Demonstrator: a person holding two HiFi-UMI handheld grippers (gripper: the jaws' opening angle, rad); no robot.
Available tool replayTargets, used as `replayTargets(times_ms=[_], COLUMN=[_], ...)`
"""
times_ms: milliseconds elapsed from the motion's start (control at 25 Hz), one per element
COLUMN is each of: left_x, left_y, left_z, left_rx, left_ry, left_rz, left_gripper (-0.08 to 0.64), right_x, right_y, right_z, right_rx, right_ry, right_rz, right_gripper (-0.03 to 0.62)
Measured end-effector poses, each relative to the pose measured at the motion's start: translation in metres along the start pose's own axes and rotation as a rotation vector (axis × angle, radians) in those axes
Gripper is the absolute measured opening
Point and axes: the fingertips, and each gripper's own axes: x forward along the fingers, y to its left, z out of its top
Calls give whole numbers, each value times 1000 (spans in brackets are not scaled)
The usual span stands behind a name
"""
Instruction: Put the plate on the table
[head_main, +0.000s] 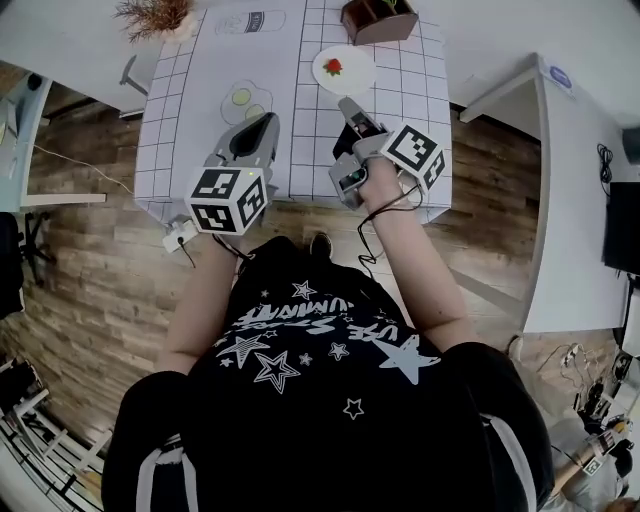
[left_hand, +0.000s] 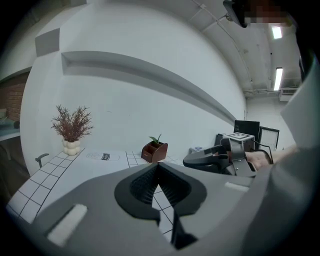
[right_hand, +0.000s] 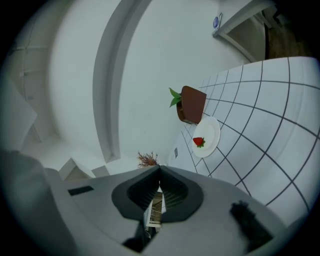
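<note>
A white plate (head_main: 343, 70) with a red strawberry on it lies flat on the white grid-patterned table (head_main: 400, 130), toward the far side. In the right gripper view the plate (right_hand: 206, 137) lies ahead of the jaws, apart from them. My right gripper (head_main: 346, 103) hovers just short of the plate, tilted on its side, jaws shut with nothing between them (right_hand: 159, 169). Over the left half of the table my left gripper (head_main: 268, 120) is also shut and holds nothing (left_hand: 158, 165).
A brown planter box (head_main: 378, 20) with a small green plant stands just behind the plate. A dried plant in a white vase (head_main: 155, 15) sits at the far left corner. Egg and can prints (head_main: 245, 98) mark the cloth. A white desk (head_main: 580, 200) stands to the right.
</note>
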Motion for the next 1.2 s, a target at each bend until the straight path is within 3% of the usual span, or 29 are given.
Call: replayTargets(times_ms=[320,800,1200], left_x=[-15,-95,-164], left_y=[-7,1,-30], left_z=[-4,-6,-20], left_rx=[-7,-12,14], left_ry=[-24,-58,-94], left_rz=[-25,-34,-84], left_gripper=[9,9,9], right_x=[-14,-39,-100], right_y=[5,48,87], right_z=[-18,-77,-130], right_rx=[-57,-111,-343], right_ry=[12,-17,-23], right_rz=[2,30,39], right_gripper=[12,13,12])
